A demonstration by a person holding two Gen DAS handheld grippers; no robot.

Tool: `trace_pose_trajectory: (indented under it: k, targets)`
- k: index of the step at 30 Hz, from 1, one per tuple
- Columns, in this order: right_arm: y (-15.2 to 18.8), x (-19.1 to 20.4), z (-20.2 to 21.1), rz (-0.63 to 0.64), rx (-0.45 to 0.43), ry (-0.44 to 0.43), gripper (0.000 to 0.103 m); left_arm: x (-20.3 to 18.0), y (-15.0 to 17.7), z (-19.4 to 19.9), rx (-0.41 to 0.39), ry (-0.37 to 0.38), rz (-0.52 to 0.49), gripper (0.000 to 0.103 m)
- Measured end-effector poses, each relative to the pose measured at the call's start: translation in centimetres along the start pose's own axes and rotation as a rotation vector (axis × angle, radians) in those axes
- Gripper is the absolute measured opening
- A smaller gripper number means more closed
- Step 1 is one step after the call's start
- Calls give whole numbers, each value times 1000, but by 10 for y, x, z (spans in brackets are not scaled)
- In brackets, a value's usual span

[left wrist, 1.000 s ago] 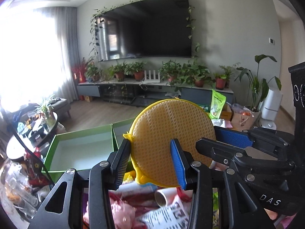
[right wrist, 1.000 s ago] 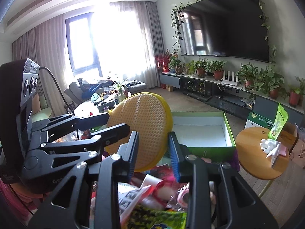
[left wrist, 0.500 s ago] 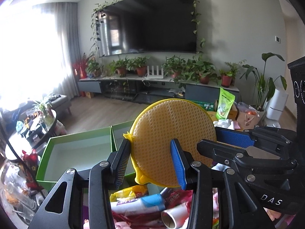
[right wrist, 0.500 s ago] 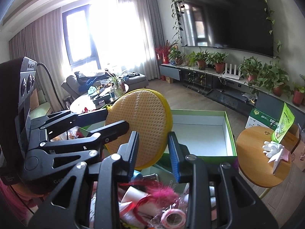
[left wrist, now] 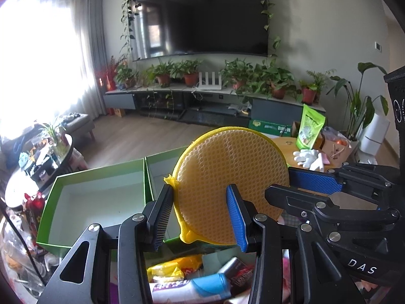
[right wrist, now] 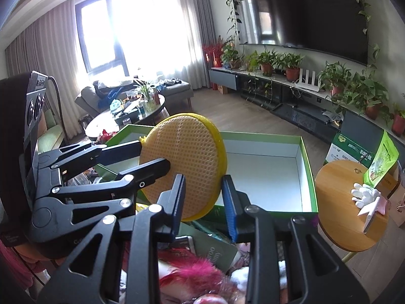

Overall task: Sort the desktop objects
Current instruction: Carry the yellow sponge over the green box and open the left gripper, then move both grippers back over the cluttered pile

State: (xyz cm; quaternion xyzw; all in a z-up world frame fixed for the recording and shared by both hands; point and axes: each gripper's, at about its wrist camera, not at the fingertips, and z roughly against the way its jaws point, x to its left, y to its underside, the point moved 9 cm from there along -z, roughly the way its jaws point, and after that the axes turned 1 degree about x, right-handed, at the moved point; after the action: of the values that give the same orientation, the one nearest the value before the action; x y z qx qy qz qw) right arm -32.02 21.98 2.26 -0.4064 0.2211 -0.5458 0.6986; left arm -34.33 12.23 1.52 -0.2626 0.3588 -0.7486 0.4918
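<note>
While both claws share it, the round yellow honeycomb-mesh scrub pad (left wrist: 233, 177) hangs in the air, upright on its edge, above a heap of mixed desktop clutter and just in front of two open boxes. The left gripper (left wrist: 200, 192) is clamped on the pad: the right wrist view shows one black finger across the mesh face and the other going behind it. The right gripper (right wrist: 203, 181) also pinches the pad near its lower rim. Its jaws have just been closing a bit further with the pad between them, one blue pad against the back and one finger on the front.

The green cardboard box with white inside (left wrist: 101, 173) sits open to the left, and a second green box (right wrist: 307, 167) touches it side by side. Both look bare inside as far as seen.

Under the grippers lie a white tube with blue cap (left wrist: 210, 285), a yellow wrapper (left wrist: 174, 268) and a pink feathery item (right wrist: 192, 271). To the right stands a round wooden side table (right wrist: 336, 202) carrying a white glove (right wrist: 364, 195) and a green pouch (right wrist: 382, 162).
</note>
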Motion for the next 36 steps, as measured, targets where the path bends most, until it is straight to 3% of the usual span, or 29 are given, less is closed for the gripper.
trace_pose_trajectory:
  k: [12,15,21,36]
  targets:
    - [-5,-8,-44,16,77,-17,27,21,6,-40,66,-40,28,43]
    - [-4,-7,-54,25,97,-33,19,22,9,-48,83,-51,22,43]
    - [-2,-11,-75,12,129,-32,17,29,17,-68,141,-57,45,43]
    - [-4,-9,-61,19,119,-23,18,25,4,-54,91,-58,22,43]
